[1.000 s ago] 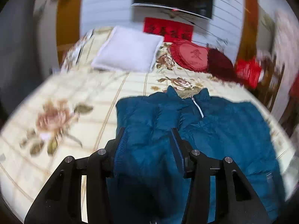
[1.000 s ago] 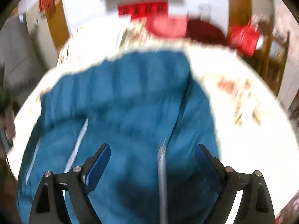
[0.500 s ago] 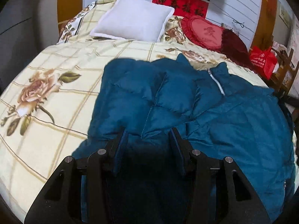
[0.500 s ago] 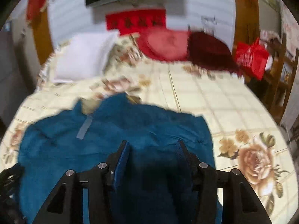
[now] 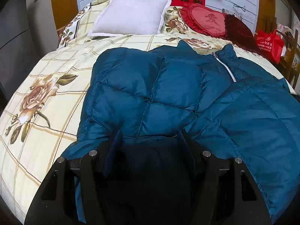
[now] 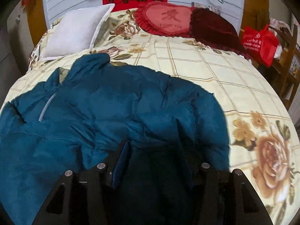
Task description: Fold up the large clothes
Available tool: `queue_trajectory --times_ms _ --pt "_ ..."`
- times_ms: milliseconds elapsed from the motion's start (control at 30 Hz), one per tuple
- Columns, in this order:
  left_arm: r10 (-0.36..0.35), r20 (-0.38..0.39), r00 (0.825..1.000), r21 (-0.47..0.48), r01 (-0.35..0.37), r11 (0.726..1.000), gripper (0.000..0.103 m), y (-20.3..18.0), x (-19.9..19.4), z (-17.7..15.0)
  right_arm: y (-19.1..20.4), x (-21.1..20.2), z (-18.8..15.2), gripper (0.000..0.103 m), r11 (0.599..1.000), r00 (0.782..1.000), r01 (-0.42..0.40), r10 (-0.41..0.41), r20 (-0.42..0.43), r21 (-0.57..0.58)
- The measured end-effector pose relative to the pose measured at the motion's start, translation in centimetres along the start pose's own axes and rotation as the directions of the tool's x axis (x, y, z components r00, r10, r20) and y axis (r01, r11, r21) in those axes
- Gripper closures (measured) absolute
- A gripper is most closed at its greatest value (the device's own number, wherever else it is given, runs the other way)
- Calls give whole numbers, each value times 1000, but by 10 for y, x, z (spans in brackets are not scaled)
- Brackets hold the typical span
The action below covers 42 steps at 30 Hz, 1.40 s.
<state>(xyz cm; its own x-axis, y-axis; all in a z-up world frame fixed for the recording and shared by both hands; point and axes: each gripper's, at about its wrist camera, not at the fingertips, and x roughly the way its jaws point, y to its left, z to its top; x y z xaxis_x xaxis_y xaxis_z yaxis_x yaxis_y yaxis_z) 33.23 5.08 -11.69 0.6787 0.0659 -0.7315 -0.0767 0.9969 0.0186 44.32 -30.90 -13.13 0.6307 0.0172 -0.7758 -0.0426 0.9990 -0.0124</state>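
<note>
A large teal quilted puffer jacket (image 5: 168, 93) lies spread on the bed, collar and silver zipper (image 5: 227, 71) toward the pillows. It also shows in the right wrist view (image 6: 121, 108). My left gripper (image 5: 149, 140) is shut on the jacket's near left part, with bunched dark fabric filling the space between its fingers. My right gripper (image 6: 154, 150) is shut on the jacket's near right part in the same way. Both sleeves look folded inward over the body.
The bed (image 5: 46, 97) has a cream floral checked cover (image 6: 253, 93). A white pillow (image 5: 129, 16), a red heart cushion (image 5: 206, 20) and a dark red cushion (image 6: 213, 26) lie at the head. A red bag (image 6: 258, 43) sits on a wooden chair at the right.
Both grippers pulled back toward the foot of the bed, drawing the jacket with them. The right gripper went from wide open to shut on the jacket. The views steadied.
</note>
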Motion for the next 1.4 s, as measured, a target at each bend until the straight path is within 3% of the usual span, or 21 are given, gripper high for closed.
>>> queue_trajectory --times_ms 100,167,233,267,367,433,467,633,733,800,867,967,1033,1133,1200,1267,1400 --pt "14 33 999 -30 -13 999 41 9 -17 4 -3 -59 -3 51 999 989 -16 10 144 39" --pt "59 114 992 -77 -50 996 41 17 -49 8 0 -87 -10 47 999 982 -51 49 180 5" --pt "18 172 985 -86 -3 996 41 16 -78 8 4 -100 -18 30 998 983 -60 64 173 -32" --pt "-23 175 984 -69 36 997 41 10 -87 6 5 -104 -23 29 998 982 -45 52 180 -44" --pt "-81 67 994 27 79 996 41 -14 -70 -6 5 -89 -33 26 996 988 -66 73 134 -56" --pt "-64 -18 998 61 65 996 39 -20 -42 -19 3 -53 -44 19 996 997 -79 79 4 -30" --pt "-70 -19 997 63 71 995 38 -20 -37 -22 3 -40 -51 18 994 994 -105 104 -24 -23" --pt "-75 -6 997 67 75 995 35 -21 -26 -25 -8 -30 -66 11 985 985 -170 169 32 13" --pt "-90 -19 996 43 91 995 35 -15 -30 -21 -3 -34 -65 12 989 989 -147 147 7 6" --pt "-84 -1 996 12 84 996 35 -5 -47 -15 4 -48 -56 15 996 996 -84 83 -29 -11" --pt "-96 55 994 -23 98 995 35 5 -70 -15 15 -75 -51 16 998 996 -66 67 59 -26" --pt "-92 61 994 -1 92 996 34 5 -74 -16 45 -107 -53 10 985 974 -152 162 160 -78" --pt "-60 -72 996 41 63 997 32 -4 -42 -22 72 -99 -58 6 977 975 -174 189 116 -124" --pt "-96 -95 991 -7 96 995 29 1 -33 -21 96 -54 -72 4 978 991 -129 120 -60 -164" --pt "-93 -117 989 -31 90 995 29 8 -41 -16 93 -54 -73 4 986 993 -116 112 -36 -122" --pt "-101 -67 993 -35 99 995 29 21 -64 -11 89 -66 -68 5 987 991 -130 126 -46 -92" --pt "-75 -16 997 -40 75 996 29 54 -108 -16 77 -126 -75 5 988 996 -83 85 13 -132"
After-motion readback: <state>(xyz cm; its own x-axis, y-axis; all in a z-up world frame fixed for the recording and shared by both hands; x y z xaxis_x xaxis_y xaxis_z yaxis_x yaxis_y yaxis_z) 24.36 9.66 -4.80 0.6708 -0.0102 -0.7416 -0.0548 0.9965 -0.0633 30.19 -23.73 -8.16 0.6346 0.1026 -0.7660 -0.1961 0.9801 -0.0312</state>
